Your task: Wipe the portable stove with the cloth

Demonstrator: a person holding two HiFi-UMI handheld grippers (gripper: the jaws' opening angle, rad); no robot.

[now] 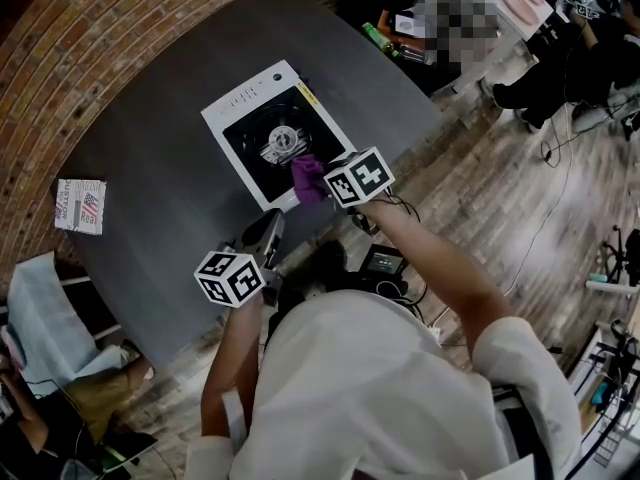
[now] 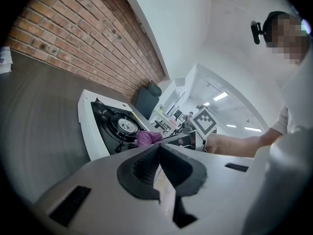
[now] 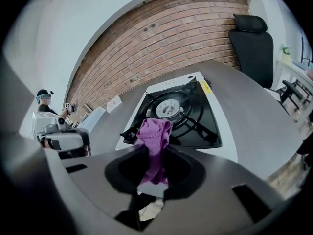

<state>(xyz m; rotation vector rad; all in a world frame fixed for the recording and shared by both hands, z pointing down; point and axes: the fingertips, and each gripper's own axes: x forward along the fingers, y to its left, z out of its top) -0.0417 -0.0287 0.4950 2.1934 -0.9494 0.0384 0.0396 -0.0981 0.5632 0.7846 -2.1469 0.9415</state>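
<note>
The portable stove (image 1: pixel 275 133) is white with a black top and a round burner (image 3: pixel 169 107); it lies on the dark grey table (image 1: pixel 170 198). My right gripper (image 1: pixel 322 182) hovers at the stove's near corner, shut on a purple cloth (image 3: pixel 154 140) that sticks up between its jaws over the stove's front edge. The cloth (image 1: pixel 308 178) also shows bunched at that corner in the head view. My left gripper (image 1: pixel 262 238) is shut and holds nothing, above bare table nearer the person than the stove (image 2: pixel 111 124).
A small printed packet (image 1: pixel 80 205) lies at the table's left edge. A brick wall (image 3: pixel 161 28) runs behind the table. A black office chair (image 3: pixel 252 48) stands by the table's far side. Wooden floor with cables and gear (image 1: pixel 560 198) lies to the right.
</note>
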